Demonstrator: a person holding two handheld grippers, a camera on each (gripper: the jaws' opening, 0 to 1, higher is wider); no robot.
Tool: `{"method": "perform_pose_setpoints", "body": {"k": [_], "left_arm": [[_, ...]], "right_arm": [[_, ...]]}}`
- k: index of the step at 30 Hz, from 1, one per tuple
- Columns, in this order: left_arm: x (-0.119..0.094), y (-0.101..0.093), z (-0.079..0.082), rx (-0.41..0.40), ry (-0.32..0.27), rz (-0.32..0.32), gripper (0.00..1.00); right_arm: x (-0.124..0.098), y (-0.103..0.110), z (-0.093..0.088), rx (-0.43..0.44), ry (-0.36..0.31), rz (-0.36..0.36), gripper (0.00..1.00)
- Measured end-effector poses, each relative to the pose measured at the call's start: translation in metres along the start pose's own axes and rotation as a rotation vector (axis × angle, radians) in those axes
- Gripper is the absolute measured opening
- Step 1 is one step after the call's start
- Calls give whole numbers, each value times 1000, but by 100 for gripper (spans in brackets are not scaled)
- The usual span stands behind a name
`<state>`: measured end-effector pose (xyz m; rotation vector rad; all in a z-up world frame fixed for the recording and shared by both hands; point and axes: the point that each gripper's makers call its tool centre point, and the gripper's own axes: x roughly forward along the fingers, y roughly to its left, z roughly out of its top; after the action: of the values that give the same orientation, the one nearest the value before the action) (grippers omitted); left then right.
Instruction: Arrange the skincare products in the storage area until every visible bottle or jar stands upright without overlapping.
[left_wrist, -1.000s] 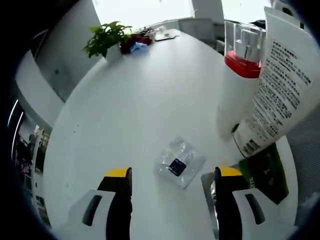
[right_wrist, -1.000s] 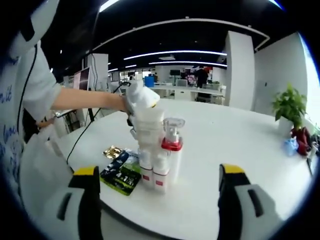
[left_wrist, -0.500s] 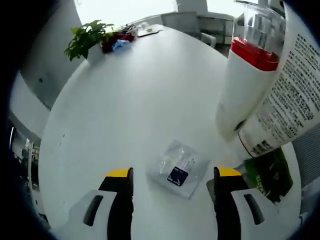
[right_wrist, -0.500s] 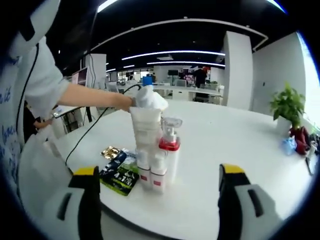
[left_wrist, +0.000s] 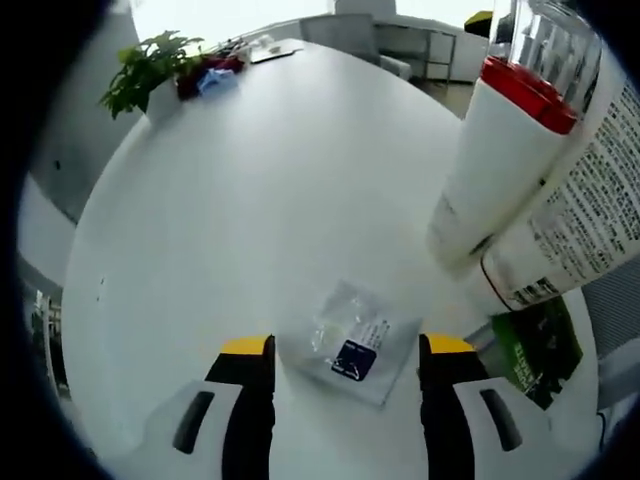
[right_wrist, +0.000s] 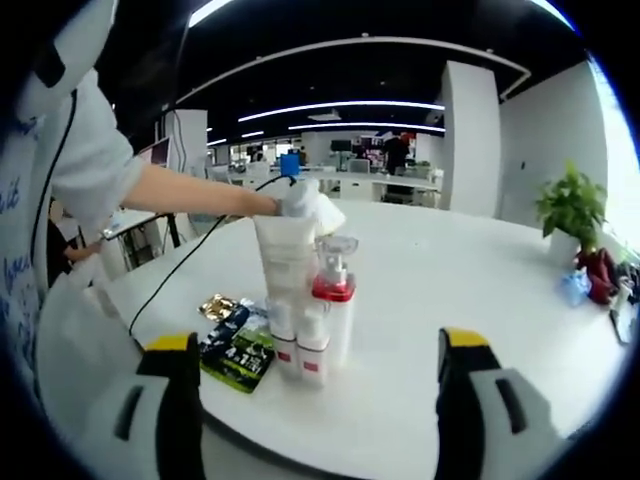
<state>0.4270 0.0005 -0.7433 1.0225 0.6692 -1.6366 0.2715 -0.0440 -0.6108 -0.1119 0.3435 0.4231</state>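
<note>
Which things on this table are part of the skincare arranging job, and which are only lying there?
Part of the job:
- pump bottle with red collar, upright
- white tube, standing beside it
- two small red-banded bottles in front

Only lying about:
- clear sachet, flat on the table
- green packet
- gold packet
- potted plant

The left gripper view looks steeply down from close above the round white table (left_wrist: 250, 190), facing across it toward a green potted plant (left_wrist: 140, 75) at the far edge; a white pump bottle with a red collar (left_wrist: 490, 160) and a white printed tube (left_wrist: 570, 230) loom very near at its right. The right gripper view sits lower and farther back, near the table's edge, looking level across the table (right_wrist: 450, 290) into an office hall. Both views share the bottle (right_wrist: 333, 310), tube (right_wrist: 283, 265), dark green packet (right_wrist: 240, 352) (left_wrist: 530, 345) and plant (right_wrist: 570, 205).
</note>
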Motion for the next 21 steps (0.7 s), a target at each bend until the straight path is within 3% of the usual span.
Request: {"method": "perform_pose_setpoints", "body": {"k": [10,17,21], "left_arm": [[3,-2,-1,10,20,-78,49],[4,2,-3,20,46,-79,46],[4,-2,-3,34,52,-85,40]], "right_arm": [[0,-2,1,10,-5,-5,99],[0,-2,2,11,-9,-6,99],[-1,-3,3,19,-18,-7,99]]}}
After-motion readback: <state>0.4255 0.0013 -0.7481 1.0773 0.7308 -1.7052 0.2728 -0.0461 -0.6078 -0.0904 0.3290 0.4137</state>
